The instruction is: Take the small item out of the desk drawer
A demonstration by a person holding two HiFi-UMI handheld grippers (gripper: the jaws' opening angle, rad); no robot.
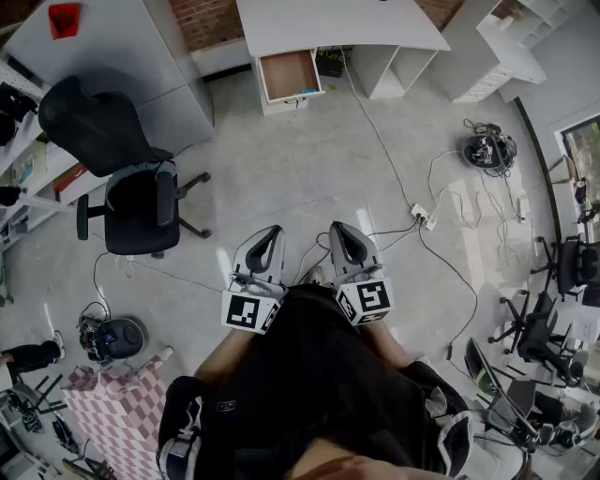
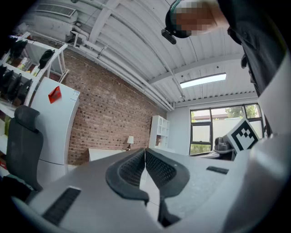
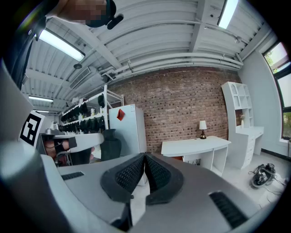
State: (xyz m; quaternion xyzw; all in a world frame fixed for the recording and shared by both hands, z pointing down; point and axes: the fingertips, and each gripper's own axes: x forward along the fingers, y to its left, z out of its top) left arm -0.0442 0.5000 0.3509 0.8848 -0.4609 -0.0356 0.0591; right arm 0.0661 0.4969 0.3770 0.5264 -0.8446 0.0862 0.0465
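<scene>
A white desk [image 1: 337, 23] stands far ahead across the room. Its drawer [image 1: 289, 75] is pulled out and shows a brown wooden bottom. A small bluish thing [image 1: 307, 92] lies at the drawer's front right edge, too small to make out. My left gripper [image 1: 276, 231] and right gripper [image 1: 336, 228] are held side by side close to my body, far from the desk. Both are shut, the pads touch and nothing is between them. The right gripper [image 3: 144, 157] looks level at the desk [image 3: 195, 146]; the left gripper [image 2: 145, 152] points slightly upward toward the brick wall.
A black office chair [image 1: 131, 192] stands to the left, beside a white cabinet [image 1: 103, 56]. Cables and a power strip [image 1: 422, 216] run over the floor ahead to the right. A white shelf unit [image 1: 502, 52] stands right of the desk. A checkered cloth [image 1: 117, 412] lies at lower left.
</scene>
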